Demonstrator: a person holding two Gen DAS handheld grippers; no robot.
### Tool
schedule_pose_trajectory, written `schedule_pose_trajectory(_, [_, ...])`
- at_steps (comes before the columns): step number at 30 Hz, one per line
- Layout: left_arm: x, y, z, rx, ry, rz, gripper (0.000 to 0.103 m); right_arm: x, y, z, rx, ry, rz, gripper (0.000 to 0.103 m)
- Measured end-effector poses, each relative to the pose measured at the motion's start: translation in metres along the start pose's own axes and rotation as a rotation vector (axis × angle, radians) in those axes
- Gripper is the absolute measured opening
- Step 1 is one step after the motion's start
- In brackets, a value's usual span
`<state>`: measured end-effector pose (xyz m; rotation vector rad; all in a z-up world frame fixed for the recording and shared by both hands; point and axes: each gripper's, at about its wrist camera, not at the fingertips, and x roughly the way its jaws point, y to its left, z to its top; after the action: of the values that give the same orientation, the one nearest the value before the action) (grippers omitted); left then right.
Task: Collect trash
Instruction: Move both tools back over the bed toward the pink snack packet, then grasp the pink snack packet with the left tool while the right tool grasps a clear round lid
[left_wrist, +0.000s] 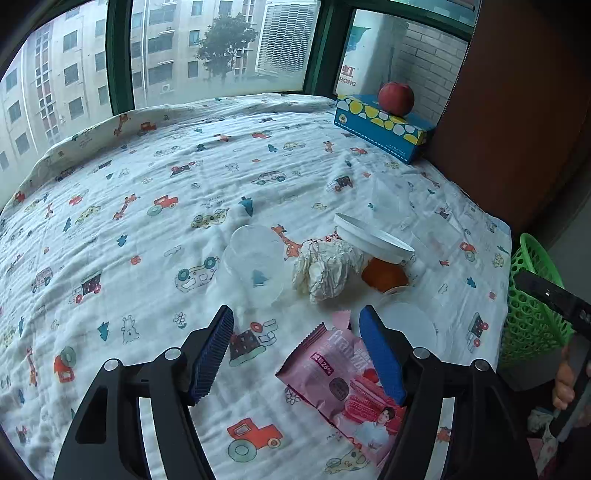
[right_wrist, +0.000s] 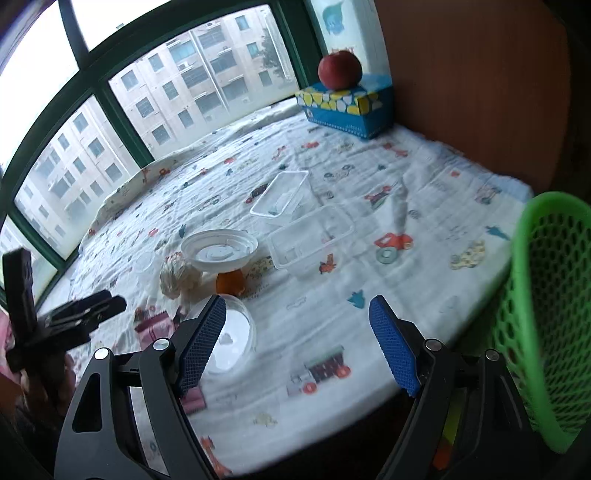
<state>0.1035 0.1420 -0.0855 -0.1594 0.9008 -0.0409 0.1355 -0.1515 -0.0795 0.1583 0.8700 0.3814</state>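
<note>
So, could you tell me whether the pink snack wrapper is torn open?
Open: the pink snack wrapper shows a ragged, torn top edge.

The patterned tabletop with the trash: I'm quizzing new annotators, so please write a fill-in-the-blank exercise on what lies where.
1. The round red apple sits on top of the blue and yellow ____.
2. The pink snack wrapper lies partly under the open left tool's ____ finger.
3. The green mesh plastic basket stands off the table's ____ edge.
4. The crumpled white paper ball lies between the clear round plastic cup and the ____ cup.

Missing words: tissue box; right; right; orange
</note>
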Motion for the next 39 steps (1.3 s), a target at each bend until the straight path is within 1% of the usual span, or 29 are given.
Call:
schedule_pose_trajectory(2, [-0.001,0.003,0.000,-0.007,-0.003,-0.006,0.068,0.015,-0.003,0.006,0.028,0.021,0.000,0.079])
schedule_pose_trajectory(6, [-0.003,0.005,-0.001,0.001,-0.017,-0.007,0.068,0.037,-0.005,0.017,0.080,0.060,0.029,0.079])
schedule_pose_trajectory(9, [-0.001,0.006,-0.002,0.016,-0.006,-0.014,0.068,0.047,-0.001,0.022,0.087,0.077,0.023,0.079])
schedule_pose_trajectory(10, [-0.001,0.006,-0.004,0.023,0.000,-0.027,0.068,0.048,0.001,0.022,0.082,0.080,0.024,0.079])
schedule_pose_trajectory(14, [0.001,0.006,-0.010,0.034,0.013,-0.028,0.068,0.050,0.014,0.012,0.028,0.101,0.041,0.079])
schedule_pose_trajectory(16, [0.003,0.009,-0.013,0.012,0.025,-0.035,0.068,0.052,0.023,0.005,-0.013,0.113,0.056,0.079])
schedule_pose_trajectory(19, [0.007,0.015,-0.022,-0.034,0.063,-0.041,0.068,0.055,0.037,-0.007,-0.098,0.126,0.044,0.077])
schedule_pose_trajectory(20, [0.007,0.016,-0.025,-0.045,0.071,-0.051,0.065,0.057,0.040,-0.010,-0.116,0.129,0.038,0.076])
schedule_pose_trajectory(25, [0.010,0.010,-0.041,-0.085,0.121,-0.089,0.061,0.059,0.041,-0.021,-0.130,0.146,0.046,0.074])
schedule_pose_trajectory(28, [0.018,0.002,-0.050,-0.093,0.160,-0.086,0.056,0.058,0.041,-0.024,-0.140,0.142,0.040,0.073])
schedule_pose_trajectory(30, [0.027,0.000,-0.056,-0.114,0.185,-0.085,0.050,0.057,0.041,-0.025,-0.146,0.142,0.044,0.073])
schedule_pose_trajectory(32, [0.033,0.000,-0.059,-0.135,0.204,-0.075,0.047,0.056,0.042,-0.027,-0.159,0.142,0.044,0.072])
schedule_pose_trajectory(33, [0.032,0.000,-0.059,-0.142,0.191,-0.071,0.045,0.055,0.043,-0.028,-0.167,0.140,0.040,0.072])
schedule_pose_trajectory(34, [0.032,0.000,-0.059,-0.152,0.191,-0.074,0.041,0.055,0.044,-0.029,-0.172,0.139,0.040,0.071])
schedule_pose_trajectory(36, [0.033,-0.001,-0.059,-0.162,0.191,-0.078,0.029,0.055,0.044,-0.031,-0.175,0.142,0.040,0.068])
schedule_pose_trajectory(39, [0.031,-0.009,-0.058,-0.137,0.173,-0.072,0.018,0.057,0.045,-0.032,-0.171,0.144,0.047,0.064])
